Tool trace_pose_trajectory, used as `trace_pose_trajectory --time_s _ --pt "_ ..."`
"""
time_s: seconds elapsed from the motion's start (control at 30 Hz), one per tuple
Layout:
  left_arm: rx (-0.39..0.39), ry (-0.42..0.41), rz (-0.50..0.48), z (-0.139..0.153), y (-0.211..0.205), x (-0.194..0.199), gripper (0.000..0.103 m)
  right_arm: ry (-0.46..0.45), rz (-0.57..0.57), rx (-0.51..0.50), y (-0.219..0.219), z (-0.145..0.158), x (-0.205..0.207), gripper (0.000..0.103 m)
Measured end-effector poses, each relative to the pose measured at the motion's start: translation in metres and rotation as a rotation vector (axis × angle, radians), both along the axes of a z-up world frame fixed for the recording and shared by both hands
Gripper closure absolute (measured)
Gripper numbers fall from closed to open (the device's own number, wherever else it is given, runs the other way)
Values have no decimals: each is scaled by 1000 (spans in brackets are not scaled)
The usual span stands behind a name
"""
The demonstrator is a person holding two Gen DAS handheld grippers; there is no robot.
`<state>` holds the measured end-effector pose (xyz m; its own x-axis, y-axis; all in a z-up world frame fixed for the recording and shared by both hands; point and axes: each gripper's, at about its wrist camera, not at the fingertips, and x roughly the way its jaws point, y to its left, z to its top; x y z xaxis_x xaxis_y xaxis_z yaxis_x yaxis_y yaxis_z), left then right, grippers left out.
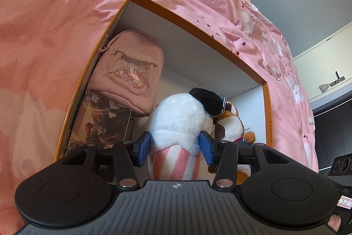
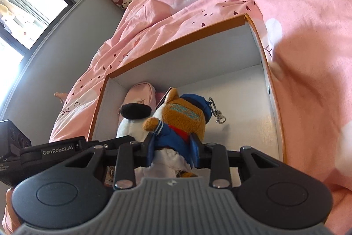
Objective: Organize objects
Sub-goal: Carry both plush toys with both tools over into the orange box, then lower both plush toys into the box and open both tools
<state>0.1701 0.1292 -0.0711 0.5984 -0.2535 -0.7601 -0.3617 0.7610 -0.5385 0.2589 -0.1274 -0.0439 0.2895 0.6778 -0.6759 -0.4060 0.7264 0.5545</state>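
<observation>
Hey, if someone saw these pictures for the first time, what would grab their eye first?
Two plush toys held over an orange-rimmed box on pink bedding: the left gripper clamps a white plush, the right gripper a brown one in blue. A pink pouch stands in the box's corner.

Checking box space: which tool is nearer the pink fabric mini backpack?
Left. The left tool, gripping the white plush with striped pink base, sits just beside the pink fabric mini backpack. The right tool, gripping the brown plush in blue jacket, is farther across.
</observation>
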Motion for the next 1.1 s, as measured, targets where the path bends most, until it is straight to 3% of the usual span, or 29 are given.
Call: trace_pose_trajectory --time_s 0.3,0.8,1.1 --pt "2 59 -11 -11 3 7 48 10 -9 -54 13 -28 2 68" --pt "129 119 -98 -12 -14 16 45 159 17 -133 30 -53 14 67" --pt "110 112 -121 -20 -9 10 40 108 105 -236 52 -62 11 67"
